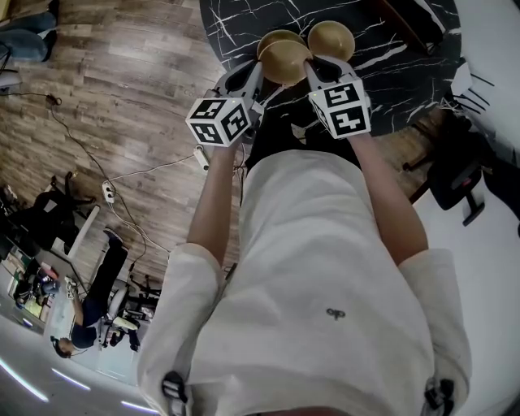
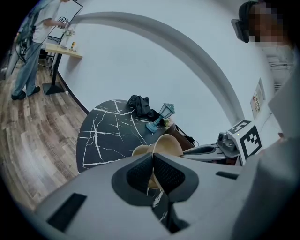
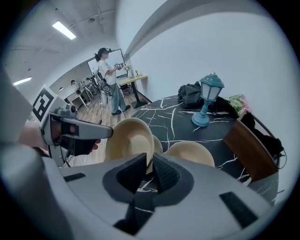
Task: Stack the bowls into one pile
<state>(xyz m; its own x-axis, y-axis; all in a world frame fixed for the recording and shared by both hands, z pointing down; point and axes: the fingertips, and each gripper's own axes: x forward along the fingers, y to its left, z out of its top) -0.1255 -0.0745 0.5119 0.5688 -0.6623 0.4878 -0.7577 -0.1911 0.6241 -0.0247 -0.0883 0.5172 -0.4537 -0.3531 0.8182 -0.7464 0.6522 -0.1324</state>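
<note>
A tan bowl [image 1: 286,61] [image 2: 169,144] [image 3: 129,140] hangs tilted over the black marble table [image 1: 236,24], near its front edge. My left gripper [image 1: 256,75] [image 2: 153,165] is shut on its rim from the left. At the bowl's right side, the rim stands between the jaws of my right gripper [image 1: 314,70] [image 3: 149,165], with a narrow gap showing beside it. A second tan bowl [image 1: 331,36] [image 3: 192,152] sits on the table to the right. Partly hidden behind the held bowl is a third one [image 1: 272,39] [image 2: 139,150] [image 3: 157,143].
Farther back on the table stand a teal lantern [image 3: 208,98] [image 2: 161,115], a black bag [image 2: 140,105] and some flowers [image 3: 236,101]. A brown chair back [image 3: 251,150] leans against the table's right side. A person [image 3: 110,79] stands far off by a desk.
</note>
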